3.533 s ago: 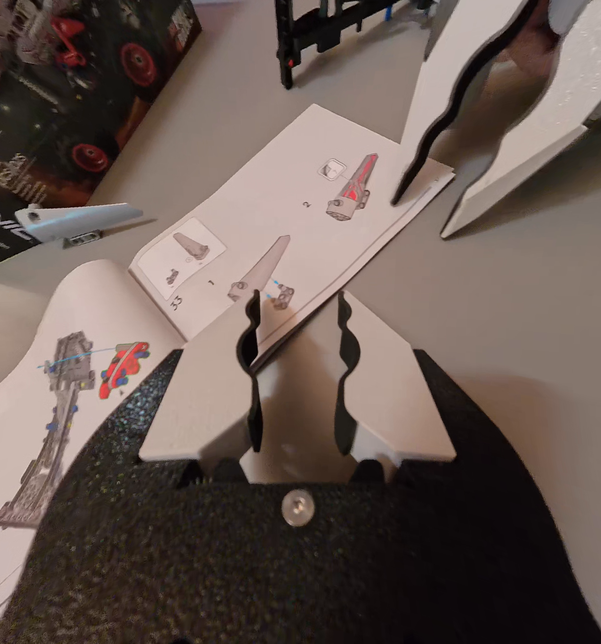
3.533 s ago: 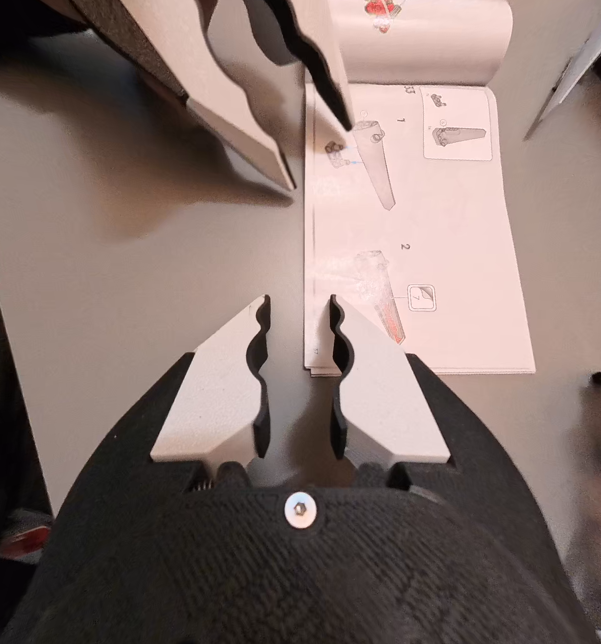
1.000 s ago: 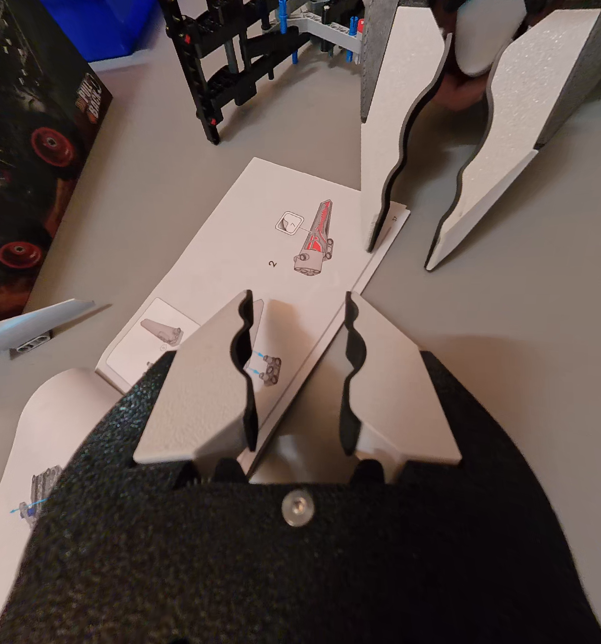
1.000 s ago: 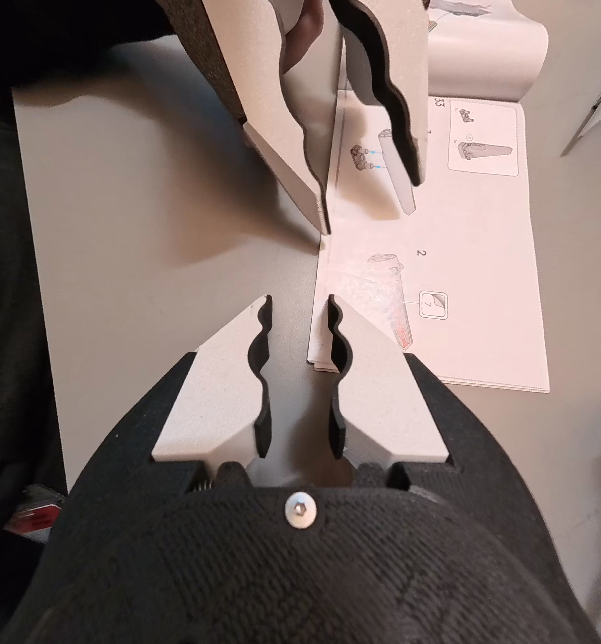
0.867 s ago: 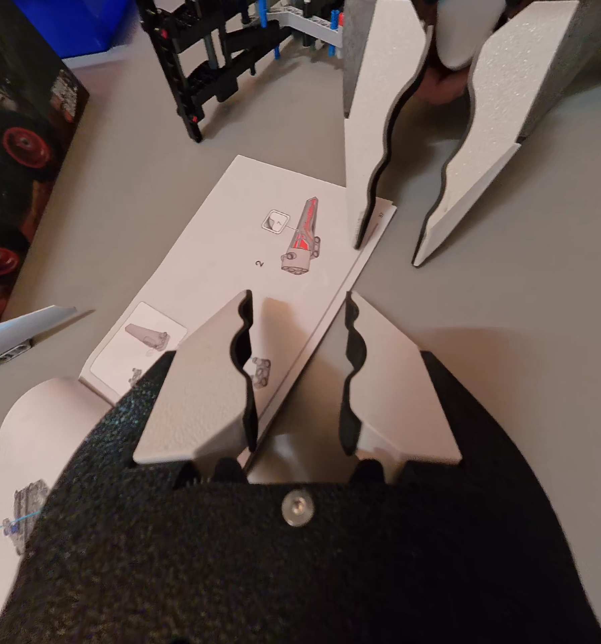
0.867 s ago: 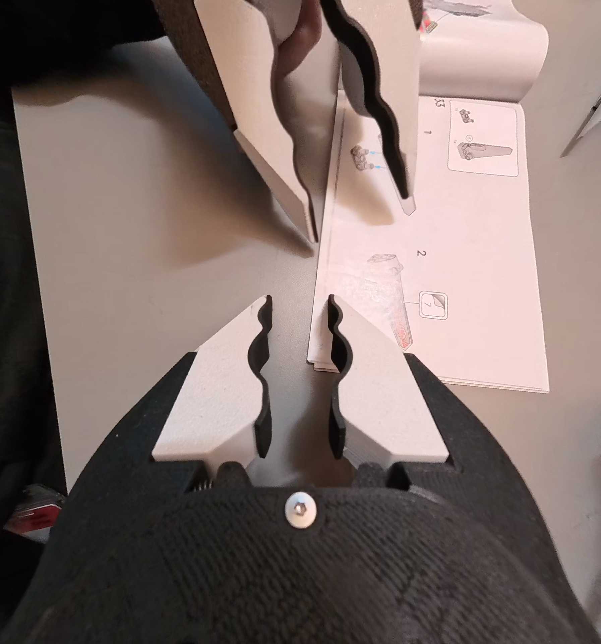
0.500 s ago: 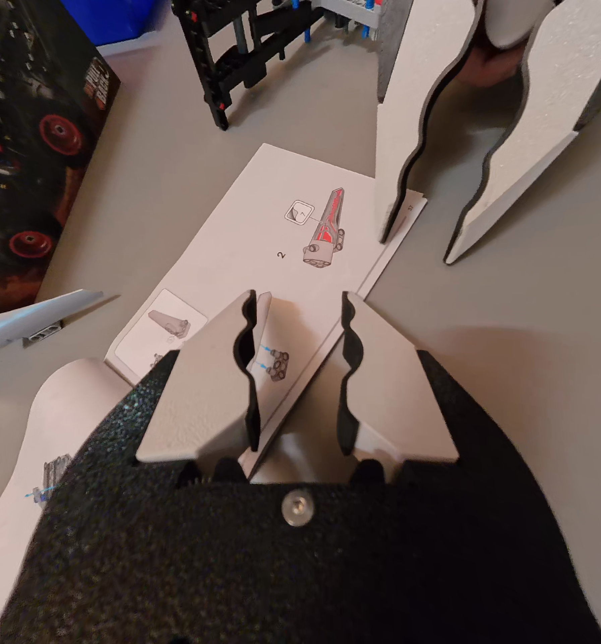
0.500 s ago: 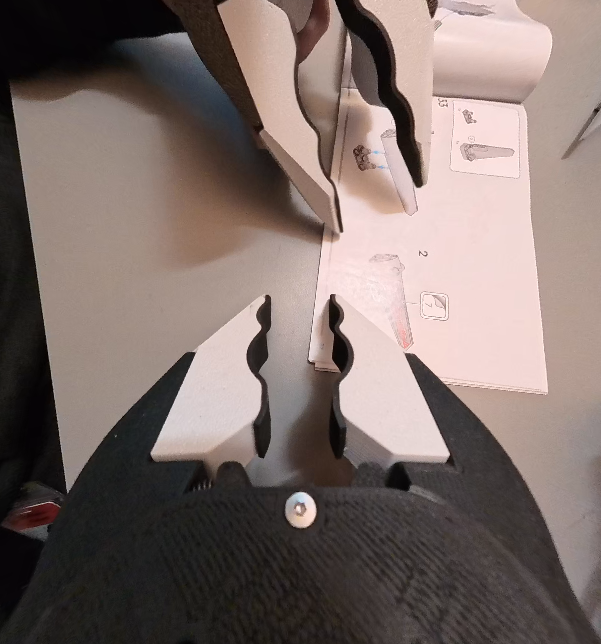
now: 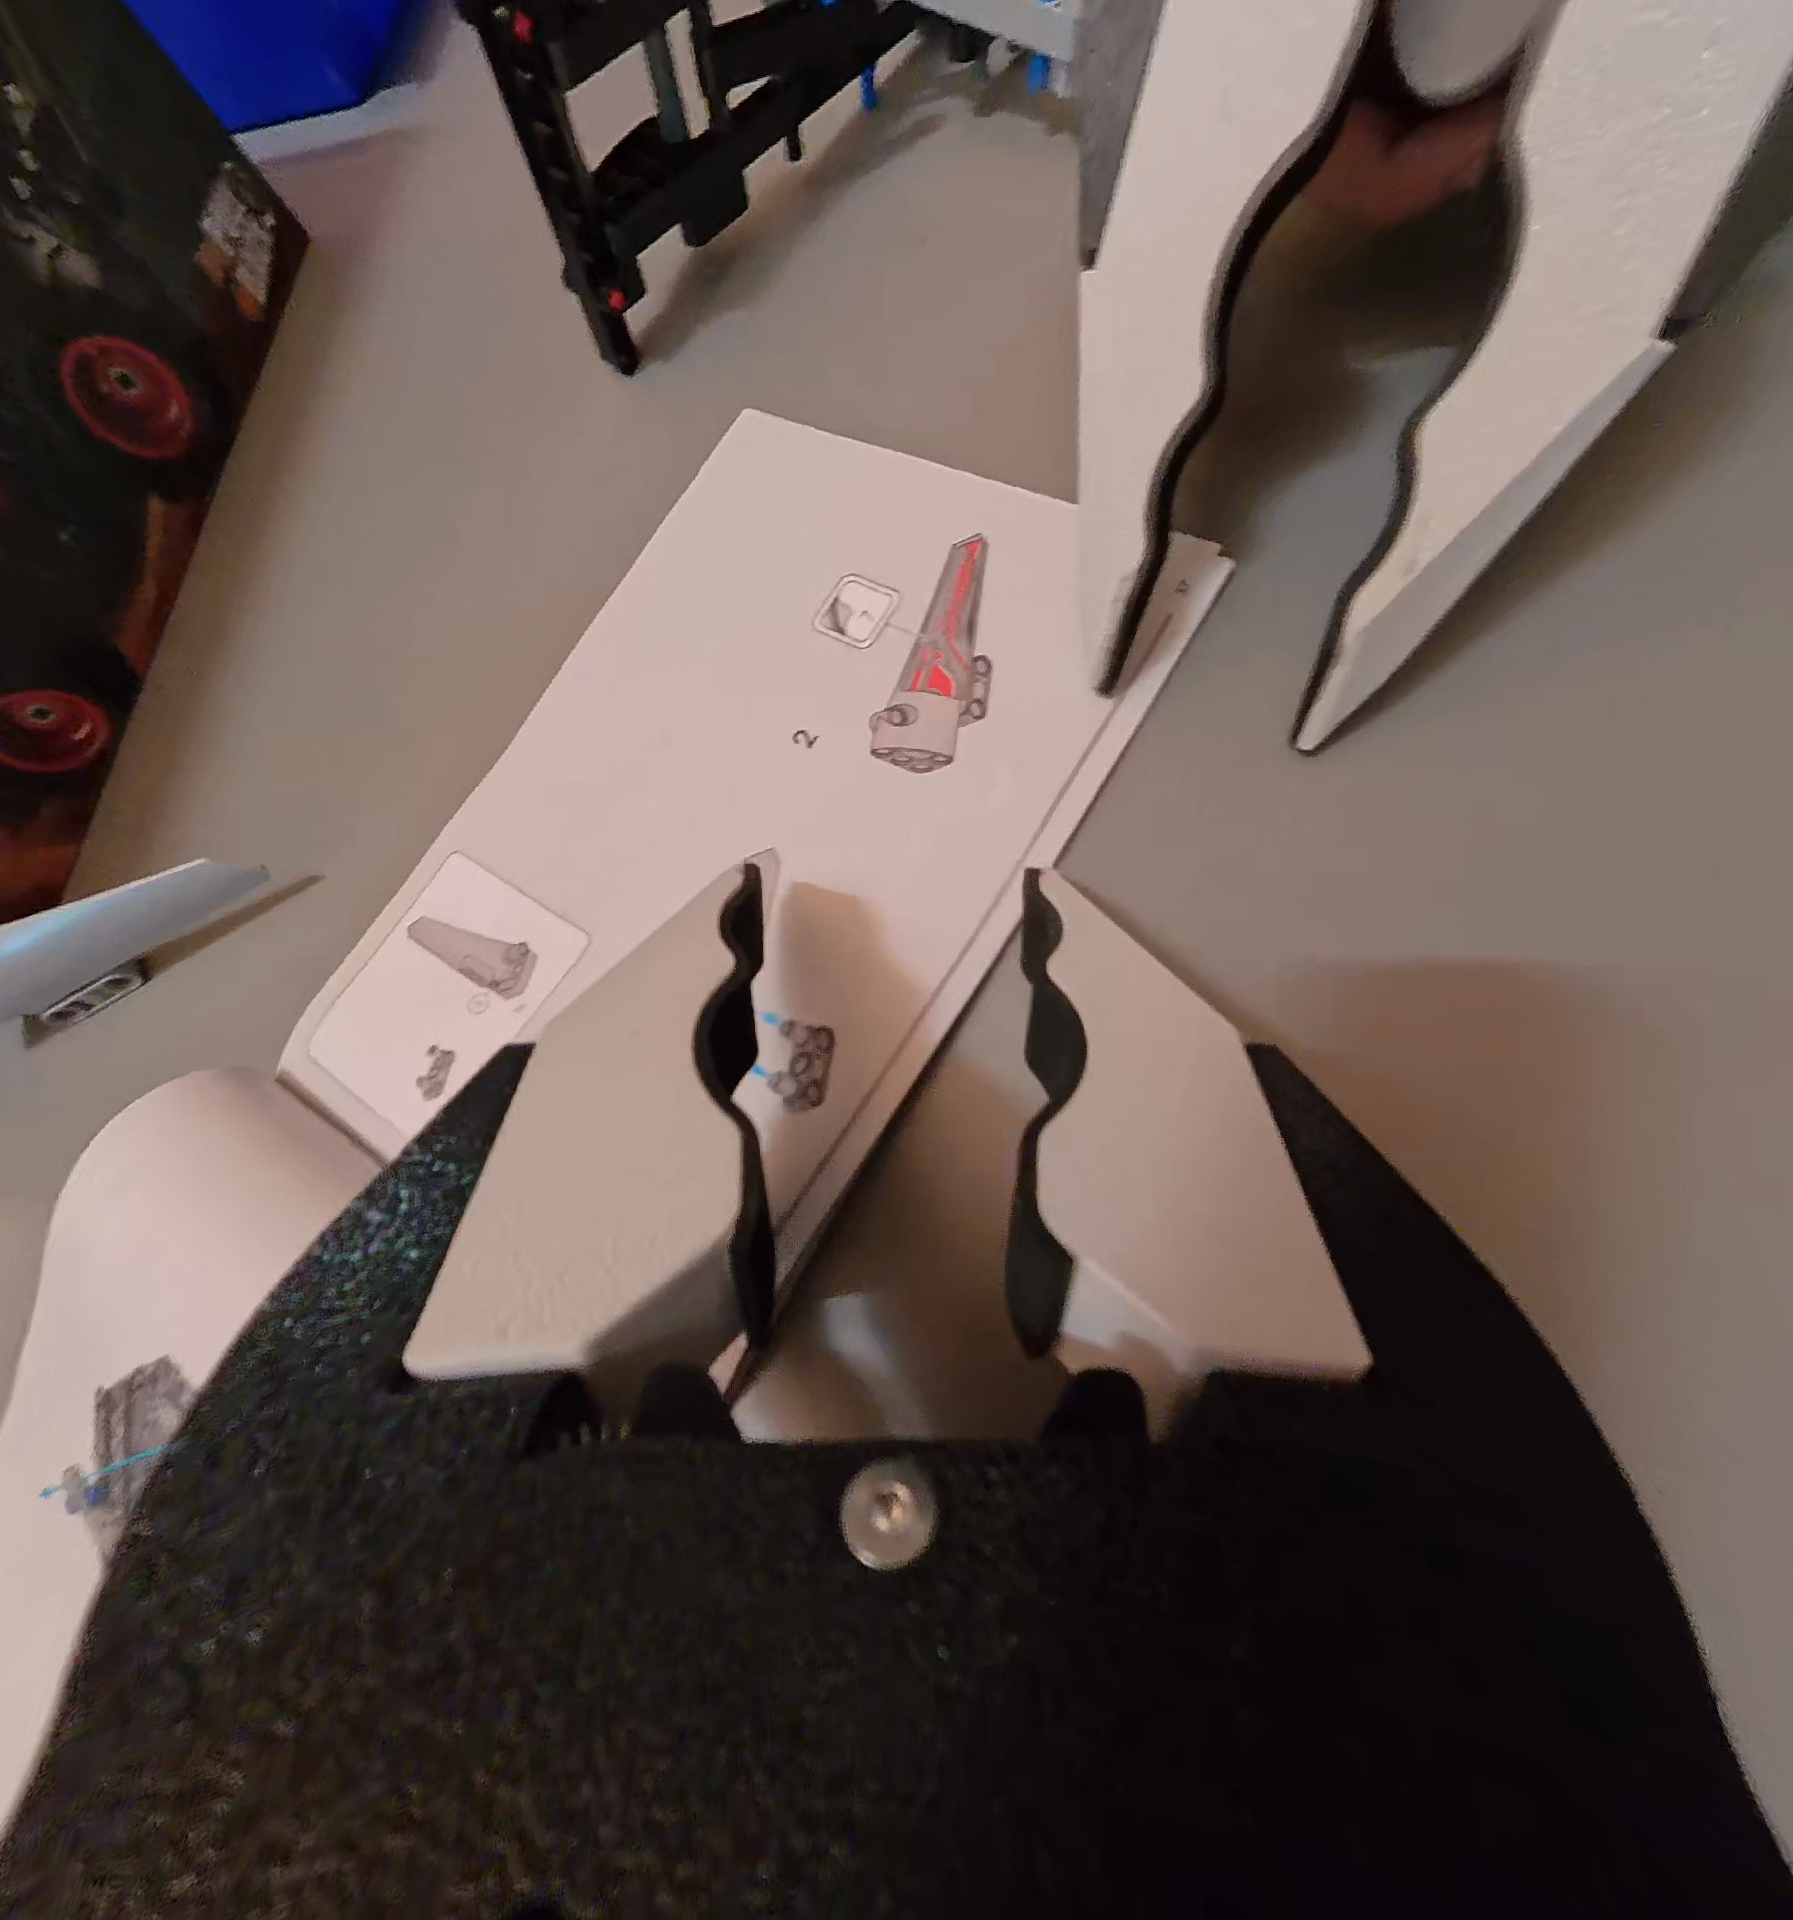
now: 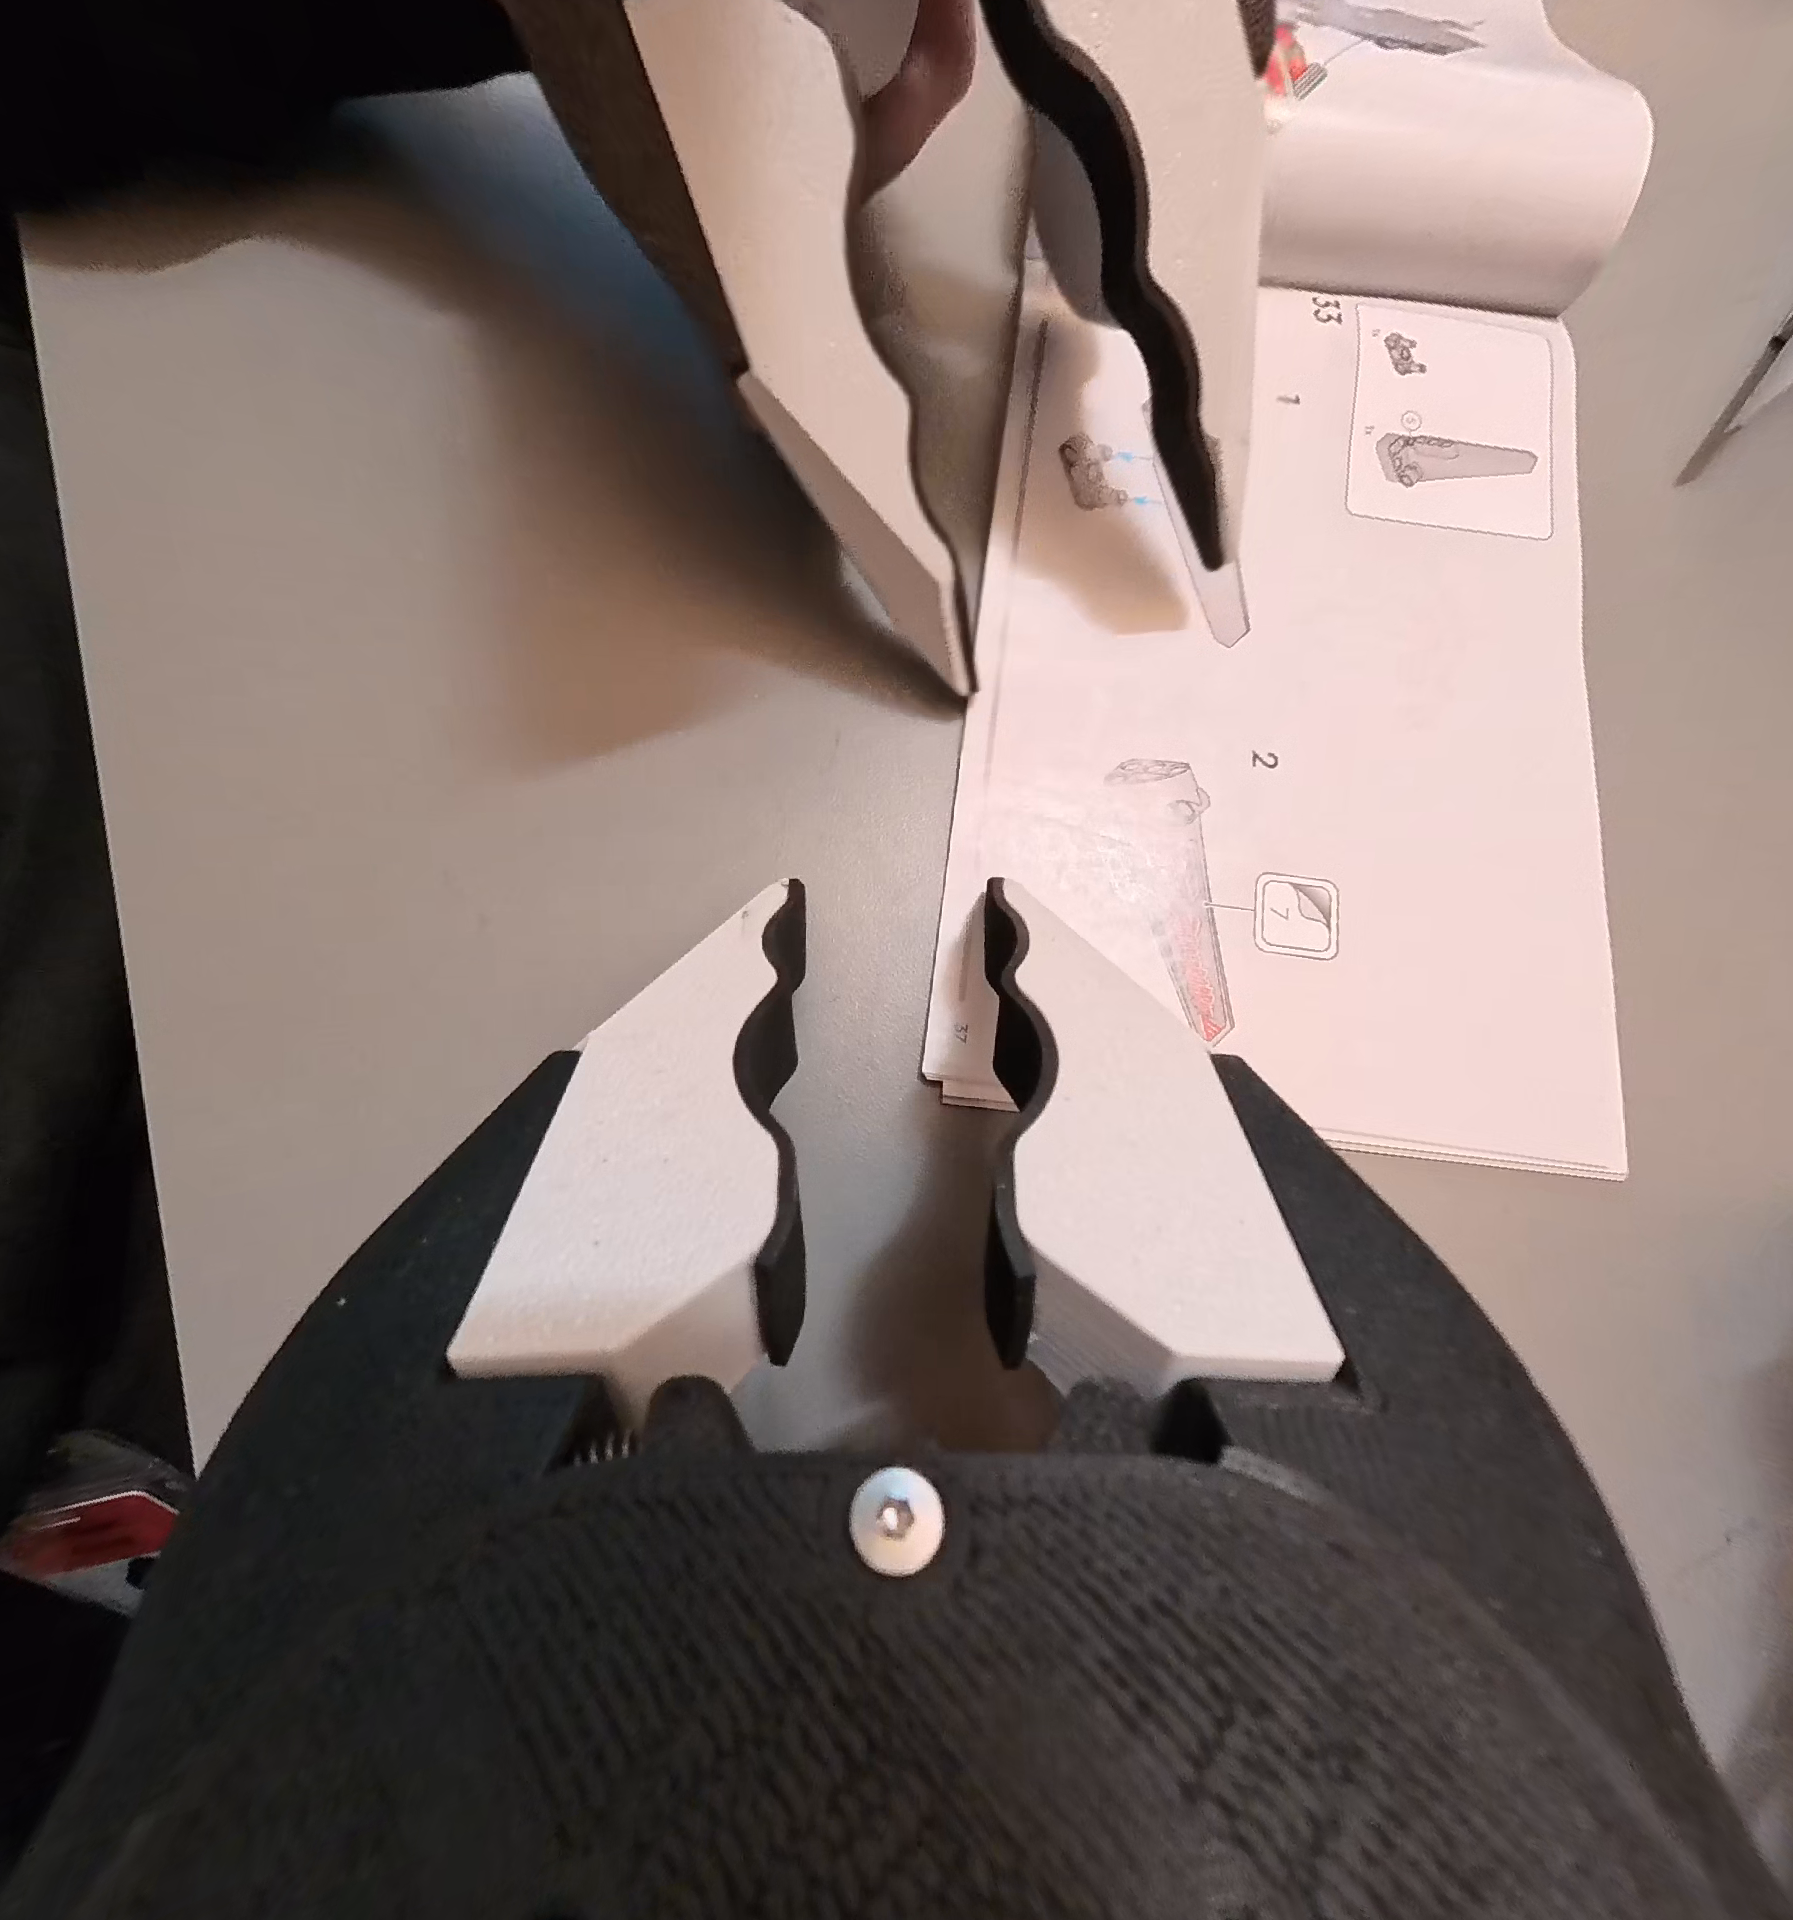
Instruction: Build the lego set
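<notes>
The open instruction booklet (image 9: 726,707) lies on the grey table, and it also shows in the right wrist view (image 10: 1391,748). My left gripper (image 9: 892,883) is open and empty, straddling the booklet's right edge. My right gripper (image 10: 887,894) is open and empty, with one finger over the booklet's corner. It shows in the left wrist view (image 9: 1204,707), and the left gripper shows in the right wrist view (image 10: 1089,623). A white tapered panel piece (image 9: 92,945) lies left of the booklet. A black frame assembly (image 9: 663,187) stands at the back.
The dark set box (image 9: 61,499) with red wheels pictured stands at the left. A blue bin (image 9: 289,52) is behind it. The table's near edge (image 10: 71,727) runs along the left of the right wrist view, with a red and white item (image 10: 81,1517) below it.
Both grippers stay open over the booklet's edge. The left gripper has shifted slightly back and forth and now sits a little lower over the page edge. The booklet has not moved.
</notes>
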Tool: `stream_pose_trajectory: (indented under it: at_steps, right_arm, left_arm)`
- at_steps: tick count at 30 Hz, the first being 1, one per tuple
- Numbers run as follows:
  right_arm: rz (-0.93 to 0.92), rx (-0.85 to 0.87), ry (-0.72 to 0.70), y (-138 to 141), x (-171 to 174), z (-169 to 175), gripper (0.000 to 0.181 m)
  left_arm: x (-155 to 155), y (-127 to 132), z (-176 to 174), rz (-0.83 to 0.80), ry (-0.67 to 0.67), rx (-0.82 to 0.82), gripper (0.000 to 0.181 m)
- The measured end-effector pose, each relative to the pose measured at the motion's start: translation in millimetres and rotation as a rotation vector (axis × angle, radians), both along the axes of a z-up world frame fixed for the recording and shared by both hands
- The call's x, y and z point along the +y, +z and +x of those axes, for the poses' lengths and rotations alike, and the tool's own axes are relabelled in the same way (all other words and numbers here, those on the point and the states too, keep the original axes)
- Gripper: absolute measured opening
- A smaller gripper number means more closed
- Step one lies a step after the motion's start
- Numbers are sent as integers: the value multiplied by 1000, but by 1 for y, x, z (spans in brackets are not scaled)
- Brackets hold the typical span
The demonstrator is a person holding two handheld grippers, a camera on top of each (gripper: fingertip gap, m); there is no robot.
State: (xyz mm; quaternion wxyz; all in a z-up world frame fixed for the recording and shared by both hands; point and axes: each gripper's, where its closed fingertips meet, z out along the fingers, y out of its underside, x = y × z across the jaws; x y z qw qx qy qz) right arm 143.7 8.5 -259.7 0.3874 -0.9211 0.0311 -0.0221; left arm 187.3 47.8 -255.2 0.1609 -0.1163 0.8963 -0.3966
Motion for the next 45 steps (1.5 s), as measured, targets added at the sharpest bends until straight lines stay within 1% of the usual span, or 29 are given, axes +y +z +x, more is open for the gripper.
stream_pose_trajectory:
  at_steps: [2,6,15,22,27,35,39,42,45]
  right_arm:
    - [-1,0,0,0,0,0,33]
    - [-2,-5,0,0,0,0,33]
    - [1,-9,-4,0,0,0,32]
    - [-23,-22,6,-1,1,-1,31]
    - [-29,-28,17,0,1,-3,31]
    - [-16,-23,-5,1,-1,0,26]
    - [-21,-57,-41,3,-4,9,26]
    - [-29,-49,-43,0,-4,9,22]
    - [-35,-44,-41,0,-3,7,23]
  left_arm:
    - [-1,-1,-3,-4,-14,5,48]
    - [1,-1,0,13,5,-13,49]
    - [4,6,2,-49,39,-13,48]
    - [6,9,3,-60,59,-31,48]
    - [8,12,6,-73,103,-52,49]
    - [9,15,5,-80,120,-76,46]
    - [13,17,9,-97,154,-78,42]
    - [17,19,13,-116,182,-76,41]
    - [20,21,15,-129,195,-80,39]
